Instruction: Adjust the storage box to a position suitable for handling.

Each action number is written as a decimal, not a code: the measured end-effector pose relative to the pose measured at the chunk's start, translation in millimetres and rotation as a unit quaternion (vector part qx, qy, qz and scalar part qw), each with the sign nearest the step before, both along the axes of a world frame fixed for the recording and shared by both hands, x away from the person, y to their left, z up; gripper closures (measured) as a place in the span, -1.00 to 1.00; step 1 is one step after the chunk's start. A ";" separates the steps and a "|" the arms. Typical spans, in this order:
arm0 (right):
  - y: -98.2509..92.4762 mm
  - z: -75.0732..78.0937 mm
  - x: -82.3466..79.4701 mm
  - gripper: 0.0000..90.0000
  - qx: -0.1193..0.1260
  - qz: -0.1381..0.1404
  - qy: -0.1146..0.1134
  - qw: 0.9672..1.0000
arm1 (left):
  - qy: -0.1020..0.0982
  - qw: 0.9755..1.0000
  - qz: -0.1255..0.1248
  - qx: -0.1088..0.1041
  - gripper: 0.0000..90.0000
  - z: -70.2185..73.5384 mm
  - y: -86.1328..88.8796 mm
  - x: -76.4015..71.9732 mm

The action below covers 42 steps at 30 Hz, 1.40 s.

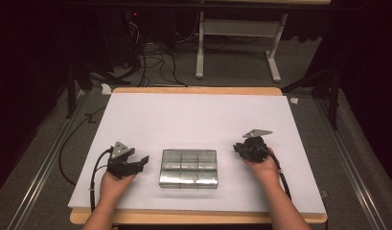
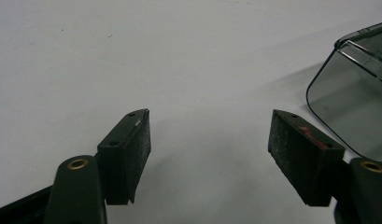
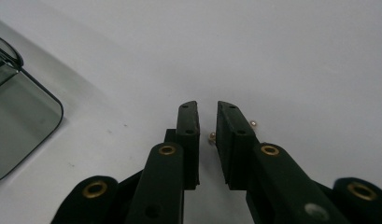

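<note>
Scene: a person sits at a tabletop (image 1: 198,115) covered with a white sheet, holding tongs in each hand.
Clear box: a shallow transparent box (image 1: 189,167) with two rows of compartments lies flat near the front middle of the tabletop, between the two hands; nothing touches it.
Beads: two small pale beads lie on the white sheet in the right gripper view, one (image 3: 212,136) in the narrow gap between the jaws, the other (image 3: 254,124) just beyond the outer side of one jaw.
Right tongs: the right tongs (image 3: 207,108) point down at the sheet, to the right of the box and apart from it. The jaws are nearly together with a slim gap; whether they pinch the bead cannot be told.
Left tongs: the left tongs (image 2: 209,122) are spread wide with nothing between the pads, low over bare sheet just left of the box, whose rounded corner shows at the view's right edge.
Hands: the left hand (image 1: 114,184) and right hand (image 1: 265,165) come in from the front edge.
</note>
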State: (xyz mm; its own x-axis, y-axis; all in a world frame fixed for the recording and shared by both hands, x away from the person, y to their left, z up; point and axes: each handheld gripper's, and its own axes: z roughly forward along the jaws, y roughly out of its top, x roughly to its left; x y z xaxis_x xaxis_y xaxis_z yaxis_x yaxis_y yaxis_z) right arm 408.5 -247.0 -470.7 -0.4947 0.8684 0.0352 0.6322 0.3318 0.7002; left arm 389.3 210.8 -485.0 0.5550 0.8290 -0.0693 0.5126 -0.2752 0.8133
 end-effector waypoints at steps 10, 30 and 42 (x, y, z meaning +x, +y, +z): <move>-3.4 -5.1 3.2 0.99 0.003 -0.011 0.005 1.000 | 0.000 1.000 -0.001 0.002 -0.33 0.0 -0.1 0.0; -9.7 3.7 -0.6 0.85 0.005 -0.010 -0.001 1.000 | 0.001 1.000 0.000 0.004 -0.33 -0.1 -0.8 -0.1; -4.5 -2.5 2.1 0.94 -0.005 -0.023 0.011 1.000 | 0.002 1.000 0.000 0.004 -0.33 -0.1 -0.9 0.0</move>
State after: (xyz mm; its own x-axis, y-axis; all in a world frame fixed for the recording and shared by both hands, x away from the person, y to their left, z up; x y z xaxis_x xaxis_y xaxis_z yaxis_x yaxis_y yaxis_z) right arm 410.6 -251.5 -473.2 -0.4538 0.8904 0.0358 0.6616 0.3098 0.6829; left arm 389.3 209.9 -485.1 0.5555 0.8290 -0.0644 0.5150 -0.2822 0.8094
